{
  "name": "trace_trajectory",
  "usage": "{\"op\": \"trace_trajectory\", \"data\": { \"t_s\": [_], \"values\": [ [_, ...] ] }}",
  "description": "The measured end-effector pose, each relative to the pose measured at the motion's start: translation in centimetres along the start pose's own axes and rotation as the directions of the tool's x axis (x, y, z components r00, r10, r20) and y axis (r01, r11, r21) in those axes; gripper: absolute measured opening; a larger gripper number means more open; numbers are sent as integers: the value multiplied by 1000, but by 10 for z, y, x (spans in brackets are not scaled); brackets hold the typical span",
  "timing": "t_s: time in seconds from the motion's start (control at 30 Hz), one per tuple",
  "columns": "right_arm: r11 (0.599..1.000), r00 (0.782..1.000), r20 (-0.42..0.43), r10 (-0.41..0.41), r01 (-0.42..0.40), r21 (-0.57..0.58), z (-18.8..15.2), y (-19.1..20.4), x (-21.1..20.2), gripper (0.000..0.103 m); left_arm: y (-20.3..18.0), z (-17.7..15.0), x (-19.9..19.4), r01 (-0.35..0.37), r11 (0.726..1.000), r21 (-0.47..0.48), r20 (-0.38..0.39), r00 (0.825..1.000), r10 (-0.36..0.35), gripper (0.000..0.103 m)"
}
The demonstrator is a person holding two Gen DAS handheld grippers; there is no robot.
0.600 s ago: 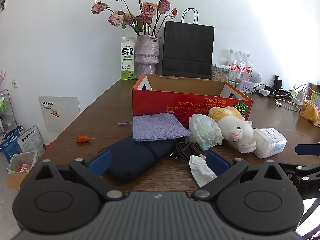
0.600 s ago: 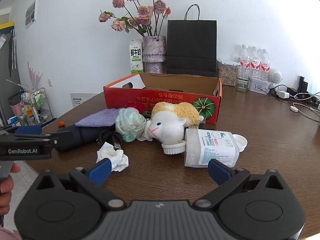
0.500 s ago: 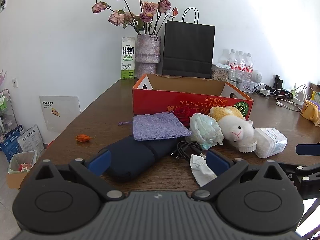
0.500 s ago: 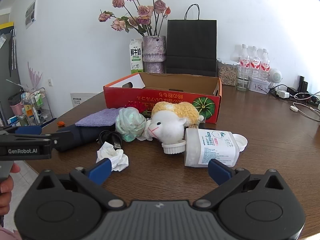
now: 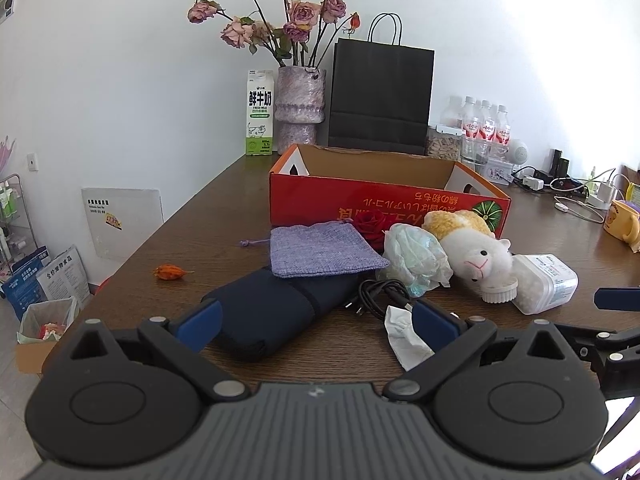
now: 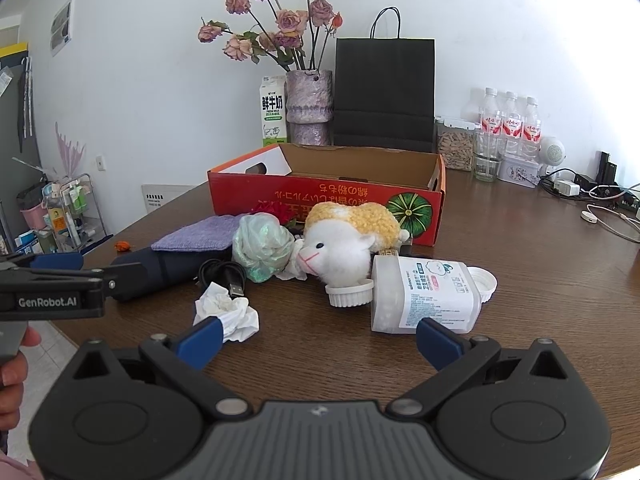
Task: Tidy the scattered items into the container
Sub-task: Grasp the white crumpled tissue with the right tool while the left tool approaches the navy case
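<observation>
Both grippers stand spread wide with nothing between their blue pads: the left gripper hovers over the near end of the dark blue pouch, the right gripper just short of the crumpled tissue and the overturned white jar. Nothing looks tidied yet, as far as I can judge; the red cardboard box sits open behind the clutter, its inside showing only bare cardboard. Left to move are the pouch, a lilac cloth bag lying on it, a coiled black cable, a bundled plastic wrap, a plush sheep, the jar's loose lid and the tissue, all huddled close on the wooden table.
</observation>
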State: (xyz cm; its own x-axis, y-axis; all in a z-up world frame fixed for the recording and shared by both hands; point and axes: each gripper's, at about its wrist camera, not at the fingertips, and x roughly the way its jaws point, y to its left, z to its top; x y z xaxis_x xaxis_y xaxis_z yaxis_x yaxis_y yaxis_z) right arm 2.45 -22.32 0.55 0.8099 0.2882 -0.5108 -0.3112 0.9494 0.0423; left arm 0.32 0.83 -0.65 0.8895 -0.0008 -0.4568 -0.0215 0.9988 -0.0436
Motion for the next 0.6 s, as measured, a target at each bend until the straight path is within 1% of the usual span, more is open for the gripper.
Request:
{"op": "trace_trajectory", "data": {
  "t_s": [0.03,0.37,0.6],
  "values": [
    [1000,1000,0,0,0,-4,-4,3,3,103,0,0,0,0,1000,0,0,1000,0,103],
    [1000,1000,-11,3,-3,-5,-5,6,6,103,3,-2,3,-8,1000,-6,-7,1000,8,103],
    [1000,1000,-27,6,-6,-10,-1,6,8,103,5,-4,5,-8,1000,-13,-16,1000,8,103]
  ]
}}
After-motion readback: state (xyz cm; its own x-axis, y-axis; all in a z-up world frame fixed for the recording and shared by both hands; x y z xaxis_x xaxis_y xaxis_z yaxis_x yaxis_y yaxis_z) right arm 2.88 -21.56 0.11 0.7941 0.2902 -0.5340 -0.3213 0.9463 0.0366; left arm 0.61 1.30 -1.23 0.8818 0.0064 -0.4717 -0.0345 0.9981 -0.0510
